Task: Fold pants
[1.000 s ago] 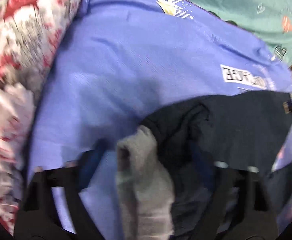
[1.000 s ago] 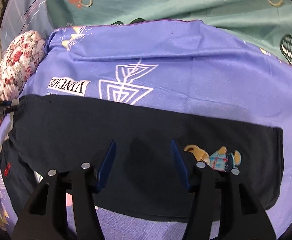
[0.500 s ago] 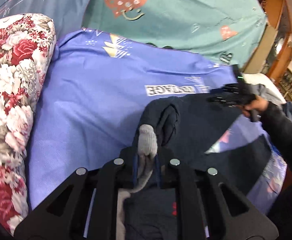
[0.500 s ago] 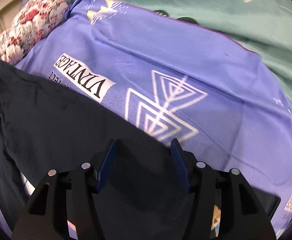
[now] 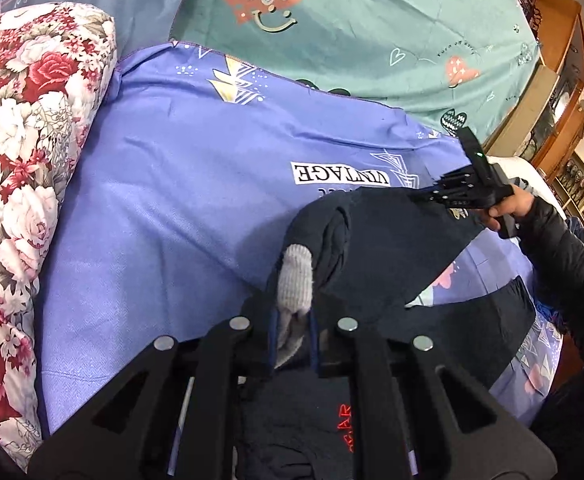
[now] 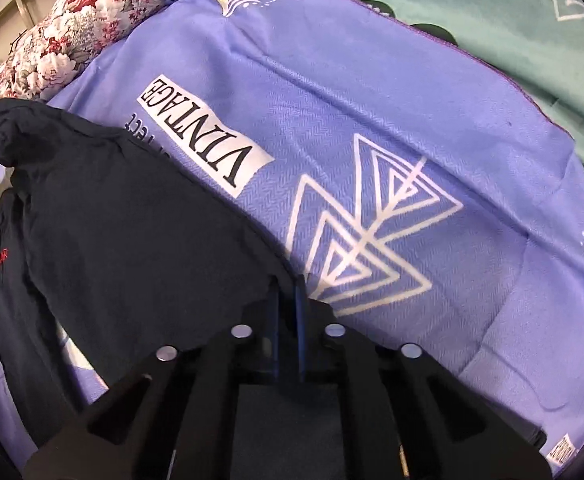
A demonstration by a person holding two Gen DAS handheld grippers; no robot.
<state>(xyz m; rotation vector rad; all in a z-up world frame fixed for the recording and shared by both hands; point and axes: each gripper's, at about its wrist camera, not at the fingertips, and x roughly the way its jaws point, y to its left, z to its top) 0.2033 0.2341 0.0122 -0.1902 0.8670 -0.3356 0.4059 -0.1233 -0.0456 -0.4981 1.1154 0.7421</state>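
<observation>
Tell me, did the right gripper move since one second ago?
Yes. The right gripper shifted along the pants to their edge beside the triangle print.

A bed fills most of both views, spread with a periwinkle sheet (image 5: 179, 184) printed with white triangles and a "VINTAGE" label. Beyond it, at the far side, lies a teal cover (image 5: 372, 32) patterned with hearts. A floral quilt (image 5: 23, 152) in red and white is bunched along the left edge. At the far right stands a wooden cabinet (image 5: 560, 92) with glass-fronted shelves.
</observation>
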